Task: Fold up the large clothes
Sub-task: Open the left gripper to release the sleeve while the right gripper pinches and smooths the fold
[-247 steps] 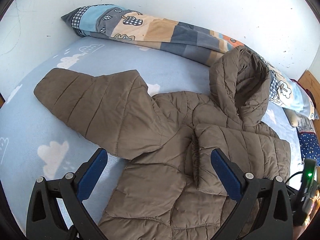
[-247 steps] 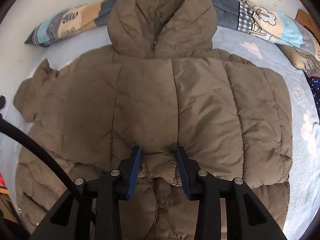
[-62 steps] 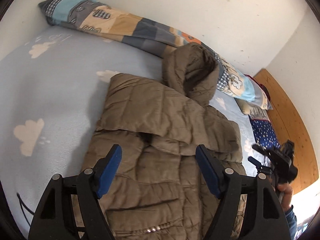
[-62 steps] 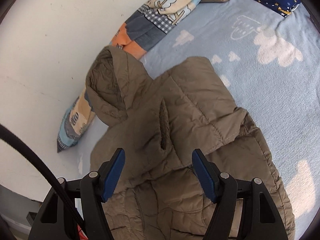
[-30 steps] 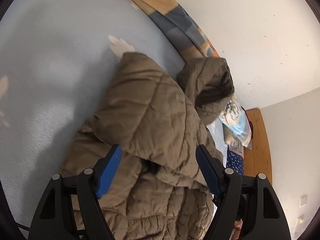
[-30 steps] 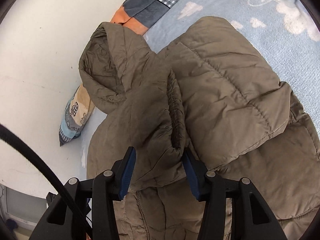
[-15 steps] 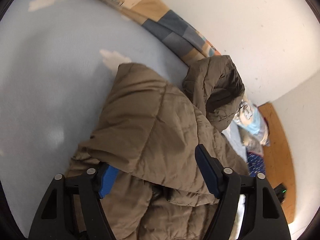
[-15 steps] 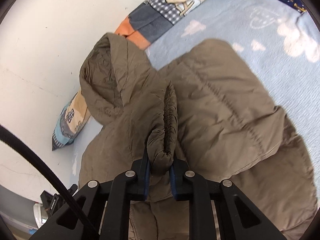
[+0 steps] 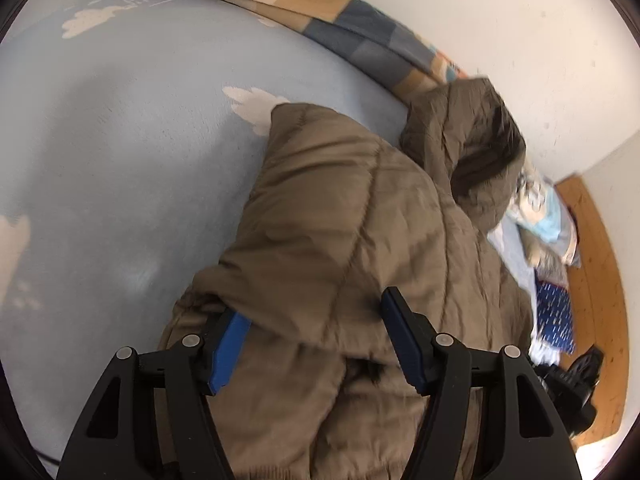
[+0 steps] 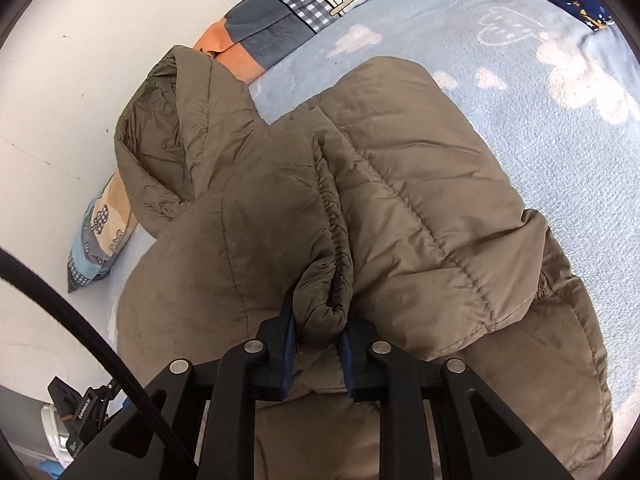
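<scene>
Since a second ago the left gripper (image 9: 314, 340) has closed further around one folded sleeve, its pads astride the fold; the right gripper (image 10: 318, 350), easing slightly, pinches one cuff (image 10: 326, 276). One brown jacket (image 10: 400, 184) lies on one cloud-print sheet (image 10: 520, 40).

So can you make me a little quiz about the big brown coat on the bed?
1. True or false: the hood of the brown coat leans toward the white wall.
2. What is the right gripper pinching? A) a pillow B) a sleeve cuff C) the hood
3. Fill in: the blue bed sheet has white ____ printed on it.

Key: 1 true. 2 B. 3 clouds.
</scene>
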`<state>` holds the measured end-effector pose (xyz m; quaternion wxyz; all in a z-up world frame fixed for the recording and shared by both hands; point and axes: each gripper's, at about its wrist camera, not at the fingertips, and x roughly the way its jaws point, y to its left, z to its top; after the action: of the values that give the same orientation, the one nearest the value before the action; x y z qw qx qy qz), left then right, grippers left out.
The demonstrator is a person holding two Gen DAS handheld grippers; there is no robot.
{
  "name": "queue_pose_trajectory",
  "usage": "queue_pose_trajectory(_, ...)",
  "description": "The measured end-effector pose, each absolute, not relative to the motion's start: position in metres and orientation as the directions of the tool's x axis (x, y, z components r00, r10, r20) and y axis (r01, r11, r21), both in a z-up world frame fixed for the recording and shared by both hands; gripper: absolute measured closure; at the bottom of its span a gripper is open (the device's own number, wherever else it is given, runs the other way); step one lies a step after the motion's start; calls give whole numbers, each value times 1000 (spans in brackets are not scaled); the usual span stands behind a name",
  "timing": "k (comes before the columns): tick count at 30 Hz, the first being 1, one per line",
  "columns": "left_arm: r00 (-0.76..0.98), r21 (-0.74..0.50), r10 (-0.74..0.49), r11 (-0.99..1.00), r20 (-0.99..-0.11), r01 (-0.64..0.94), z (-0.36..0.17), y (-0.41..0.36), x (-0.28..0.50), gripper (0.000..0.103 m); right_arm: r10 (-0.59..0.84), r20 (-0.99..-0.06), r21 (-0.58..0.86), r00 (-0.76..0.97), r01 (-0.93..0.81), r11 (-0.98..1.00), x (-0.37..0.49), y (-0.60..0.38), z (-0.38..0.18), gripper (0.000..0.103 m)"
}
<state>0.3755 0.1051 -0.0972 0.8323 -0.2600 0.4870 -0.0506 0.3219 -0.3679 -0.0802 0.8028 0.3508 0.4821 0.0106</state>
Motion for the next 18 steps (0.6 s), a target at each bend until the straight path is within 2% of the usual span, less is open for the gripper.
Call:
queue_pose_trajectory(1, 523, -459, -324, 876, -788, -149, -88, 101, 371, 38, 353, -769, 572, 532, 328, 752, 322, -369, -77, 71)
queue_pose_trajectory(5, 587, -297, -189, 951, -787, -92, -55, 83, 355, 38, 234, -780, 489, 580, 332, 807, 307, -370, -44, 71)
queue_pose_trajectory(8, 683, -177, -87, 982, -725, -62, -37, 70, 349, 32, 122, -747, 412, 653, 312, 856, 296, -366, -18, 70)
queue_pose_trajectory(11, 740, -97, -41, 995, -671, -33, -36, 56, 350, 31, 135, -699, 390, 702, 216, 895, 301, -350, -9, 69)
queue_pose_trajectory(12, 736, -75, -33, 997, -676, -25, -41, 51, 353, 30, 138, -700, 367, 701, 187, 911, 305, -342, -12, 70)
queue_pose_trajectory(15, 675, -33, -20, 999, -737, -7, -66, 44, 367, 30, 138, -733, 309, 666, 145, 940, 319, -324, -29, 79)
queue_pose_trajectory(18, 613, -17, -15, 1000, -790, 3, -89, 41, 376, 28, 124, -777, 267, 618, 144, 953, 328, -318, -47, 80)
